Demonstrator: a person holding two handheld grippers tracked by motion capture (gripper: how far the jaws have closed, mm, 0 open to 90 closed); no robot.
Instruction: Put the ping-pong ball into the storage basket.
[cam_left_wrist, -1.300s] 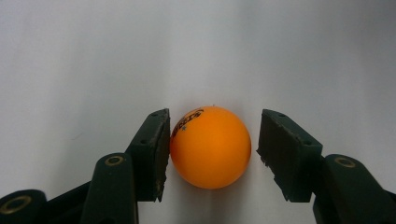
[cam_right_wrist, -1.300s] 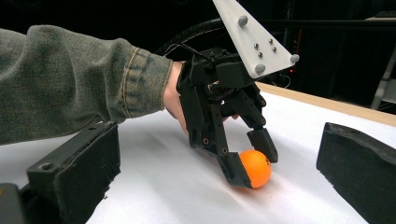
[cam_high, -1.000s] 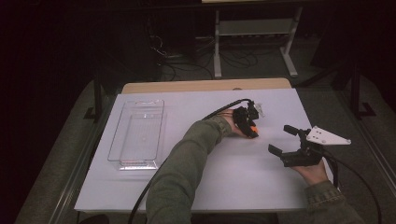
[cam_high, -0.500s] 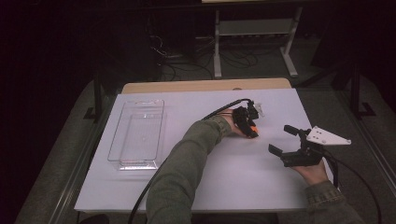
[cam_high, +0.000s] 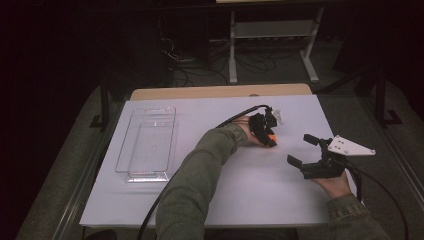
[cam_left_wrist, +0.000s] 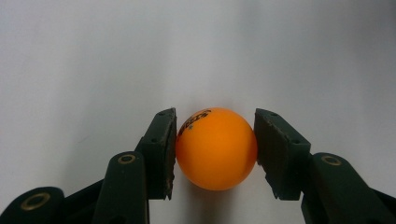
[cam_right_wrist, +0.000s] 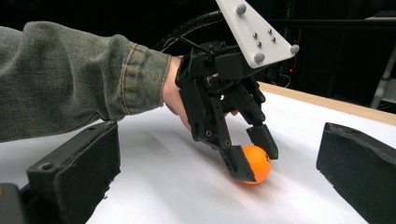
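Dark room, white-topped bench (cam_high: 240, 200), as we see it from the high view: one clear plastic tray (cam_high: 147, 142) near the left edge, lying flat. Our left hand-held gripper (cam_high: 270, 136) sits right of the bench's middle, toward the far edge, tipped down onto an orange ball (cam_high: 272, 140). Our right hand-held gripper (cam_high: 305, 150) hovers near the right edge, jaws spread wide, nothing between them.

Left gripper view: ball (cam_left_wrist: 215, 148) resting on the white surface, both black pads pressed against its sides, clenched on it.

Right gripper view: left hand-held gripper (cam_right_wrist: 252, 156) gripping the ball (cam_right_wrist: 259, 163); own jaws released, well apart.
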